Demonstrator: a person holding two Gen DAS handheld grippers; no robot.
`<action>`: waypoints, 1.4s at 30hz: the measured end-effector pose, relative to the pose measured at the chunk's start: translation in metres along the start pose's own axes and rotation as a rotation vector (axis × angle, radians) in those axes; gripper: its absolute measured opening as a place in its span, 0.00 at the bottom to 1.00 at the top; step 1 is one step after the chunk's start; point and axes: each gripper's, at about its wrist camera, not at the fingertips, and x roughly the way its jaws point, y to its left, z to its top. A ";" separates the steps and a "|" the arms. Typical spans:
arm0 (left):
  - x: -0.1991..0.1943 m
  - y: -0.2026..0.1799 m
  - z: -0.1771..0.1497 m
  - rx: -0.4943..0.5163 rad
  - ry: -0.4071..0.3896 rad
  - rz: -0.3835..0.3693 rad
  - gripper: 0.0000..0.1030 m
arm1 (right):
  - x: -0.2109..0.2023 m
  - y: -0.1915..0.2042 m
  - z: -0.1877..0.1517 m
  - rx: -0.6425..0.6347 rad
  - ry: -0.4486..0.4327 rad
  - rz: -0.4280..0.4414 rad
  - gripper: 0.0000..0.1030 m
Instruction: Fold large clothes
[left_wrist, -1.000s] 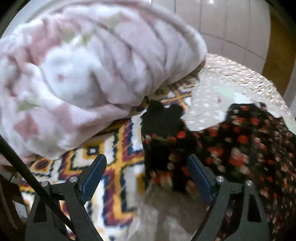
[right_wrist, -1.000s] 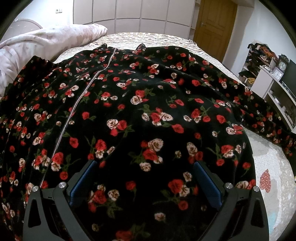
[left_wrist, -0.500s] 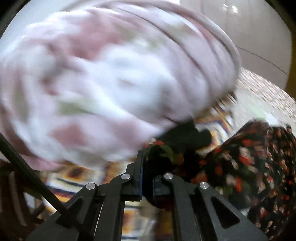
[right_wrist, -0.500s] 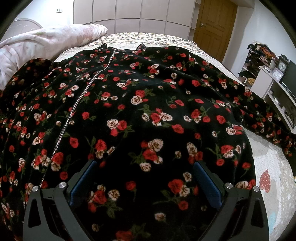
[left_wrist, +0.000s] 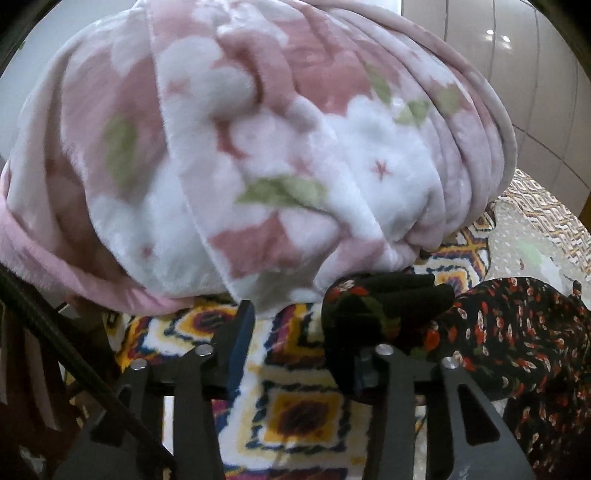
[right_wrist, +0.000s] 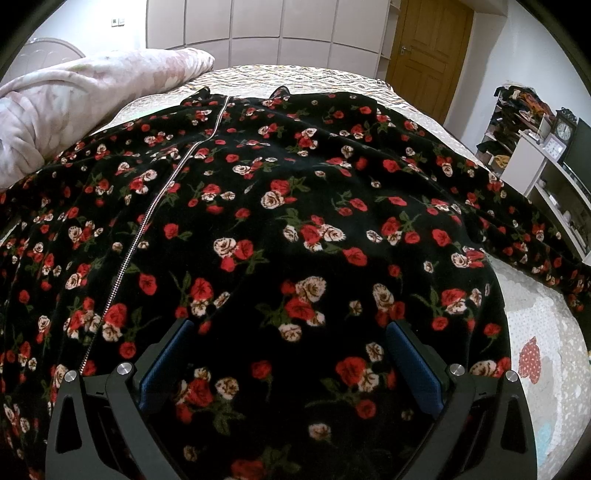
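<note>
A large black garment with red and white roses and a silver zip lies spread flat on the bed. Its sleeve end shows in the left wrist view, bunched over my right finger. My left gripper is partly open; the sleeve drapes on the right finger and the left finger stands apart from it over the patterned cover. My right gripper is open and hovers low over the garment's lower body, with fabric between the two blue pads.
A rolled pink and white floral blanket lies just ahead of the left gripper and shows at the left of the right view. The bed cover has a yellow and blue pattern. Shelves with clocks stand at the right; a wooden door stands behind.
My left gripper closed on the sleeve end half a second ago and has since opened partway, moving closer to the pink blanket. The right gripper has not moved.
</note>
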 end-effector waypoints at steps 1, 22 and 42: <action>-0.006 0.004 -0.003 0.000 -0.006 -0.001 0.51 | 0.000 0.000 0.000 -0.001 0.000 -0.001 1.00; -0.018 0.064 -0.029 -0.183 0.059 -0.191 0.69 | 0.002 0.003 0.002 -0.017 -0.008 -0.022 1.00; -0.070 0.118 -0.059 -0.222 0.002 -0.258 0.71 | 0.003 -0.003 0.007 -0.024 0.027 0.011 1.00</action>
